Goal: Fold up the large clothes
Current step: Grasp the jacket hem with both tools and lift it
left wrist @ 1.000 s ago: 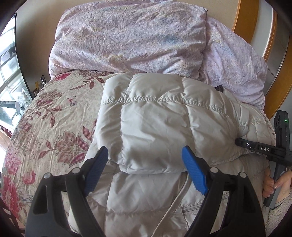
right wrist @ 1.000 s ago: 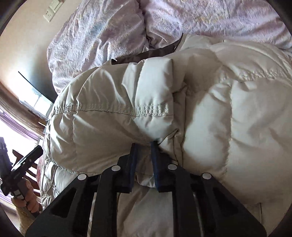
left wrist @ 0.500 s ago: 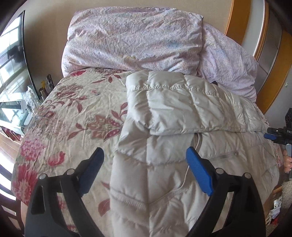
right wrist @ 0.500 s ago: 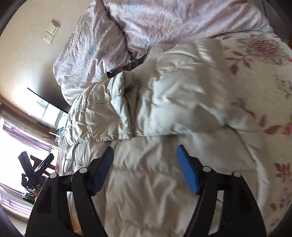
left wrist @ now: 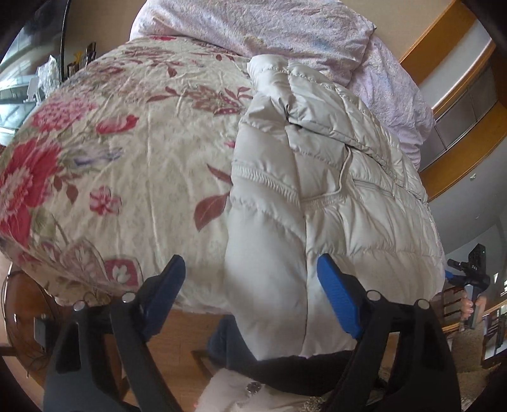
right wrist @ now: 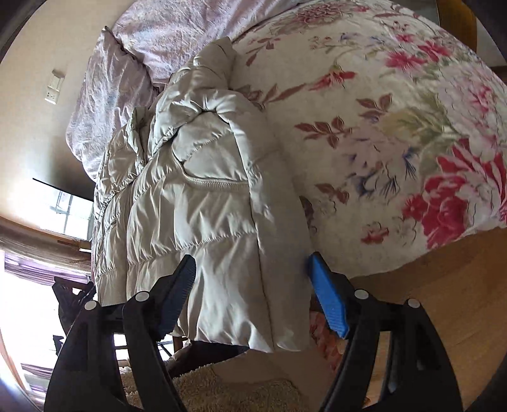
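The jacket (left wrist: 332, 196), a pale quilted puffer, lies partly folded along one side of the bed, its lower hem hanging over the bed's edge. The left gripper (left wrist: 253, 294) is closing, its blue pads (left wrist: 336, 294) apart and not pressing the fabric; the hem hangs in the gap between them. The right gripper (right wrist: 250, 285) is opening, its pads (right wrist: 326, 298) spread either side of the jacket's (right wrist: 202, 202) hanging end without touching it. Beyond the jacket spreads the floral quilt (left wrist: 126, 152), covering the rest of the bed. Past that, lilac pillows (left wrist: 269, 28) rest against the wall. A hand (left wrist: 469, 309) holds the right gripper's handle at the left view's far right edge.
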`<state>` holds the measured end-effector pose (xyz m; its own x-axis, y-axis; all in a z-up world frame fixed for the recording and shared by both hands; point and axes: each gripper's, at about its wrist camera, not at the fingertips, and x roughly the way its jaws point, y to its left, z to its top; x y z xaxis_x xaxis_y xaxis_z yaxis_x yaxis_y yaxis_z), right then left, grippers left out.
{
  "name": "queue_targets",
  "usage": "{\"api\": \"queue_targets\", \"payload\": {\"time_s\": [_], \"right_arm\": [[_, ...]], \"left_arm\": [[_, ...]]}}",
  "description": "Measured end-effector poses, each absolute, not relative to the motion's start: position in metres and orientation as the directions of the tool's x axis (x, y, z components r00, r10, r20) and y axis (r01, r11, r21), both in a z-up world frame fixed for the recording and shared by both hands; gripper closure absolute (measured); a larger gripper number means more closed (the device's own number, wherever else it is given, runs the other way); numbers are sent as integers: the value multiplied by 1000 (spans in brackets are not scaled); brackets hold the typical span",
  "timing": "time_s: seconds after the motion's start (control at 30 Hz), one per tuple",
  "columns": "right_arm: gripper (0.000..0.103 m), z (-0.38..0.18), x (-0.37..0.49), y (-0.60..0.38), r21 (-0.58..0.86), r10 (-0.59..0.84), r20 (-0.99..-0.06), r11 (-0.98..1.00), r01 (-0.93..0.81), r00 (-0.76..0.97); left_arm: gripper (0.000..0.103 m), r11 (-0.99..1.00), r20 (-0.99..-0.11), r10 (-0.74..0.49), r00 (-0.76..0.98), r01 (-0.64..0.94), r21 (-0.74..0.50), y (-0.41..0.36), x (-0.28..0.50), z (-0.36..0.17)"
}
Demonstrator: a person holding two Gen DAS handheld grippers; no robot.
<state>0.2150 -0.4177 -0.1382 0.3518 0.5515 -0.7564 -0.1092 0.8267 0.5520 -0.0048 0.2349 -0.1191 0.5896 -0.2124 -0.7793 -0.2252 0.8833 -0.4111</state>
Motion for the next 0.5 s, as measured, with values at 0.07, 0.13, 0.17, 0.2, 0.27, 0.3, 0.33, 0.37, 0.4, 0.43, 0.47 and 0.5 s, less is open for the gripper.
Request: {"api": "queue_targets", "payload": {"time_s": [0.07, 0.13, 0.17, 0.2, 0.27, 0.3, 0.33, 0.37, 0.4, 0.43, 0.47, 0.5], "right_arm": [[29, -145, 210, -418, 574, 570, -750, 813, -98, 334], [29, -152, 206, -419, 602, 598, -737, 793, -99, 314], [28, -155, 205, -418, 613, 611, -730, 783, -103, 305], [27, -156, 204, -416, 617, 618, -725, 779, -112, 305], [27, -156, 202, -415, 640, 645, -706, 758, -128, 292], [27, -157, 201, -415, 657, 664, -693, 742, -134, 280], [27, -158, 200, -415, 657, 666, -693, 741, -140, 275], [27, -160, 199, -414, 649, 660, -701, 748, -141, 270], [27, -162, 198, -414, 651, 662, -703, 746, -139, 260], [27, -165, 196, -414, 655, 665, -703, 743, -136, 252], [27, -168, 196, -413, 658, 668, -702, 741, -134, 246], [27, -170, 195, -412, 663, 673, -698, 736, -134, 245]], "left_arm": [[21, 881, -770, -212, 602, -224, -417, 232, -13, -120], [22, 870, -761, -233, 606, -219, -441, 229, -19, -121], [26, 859, -755, -258, 602, -214, -465, 228, -20, -124], [32, 848, -754, -281, 593, -215, -485, 226, -21, -127], [37, 835, -756, -306, 578, -218, -505, 220, -22, -134], [38, 832, -756, -312, 575, -219, -510, 217, -23, -137], [39, 829, -756, -315, 574, -221, -514, 215, -23, -139], [39, 824, -752, -318, 577, -224, -520, 214, -23, -141], [39, 817, -746, -323, 582, -226, -530, 214, -24, -143], [39, 807, -739, -331, 587, -230, -545, 215, -25, -145], [39, 795, -731, -342, 591, -234, -560, 217, -25, -148], [39, 782, -724, -353, 592, -239, -576, 218, -25, -150]]}}
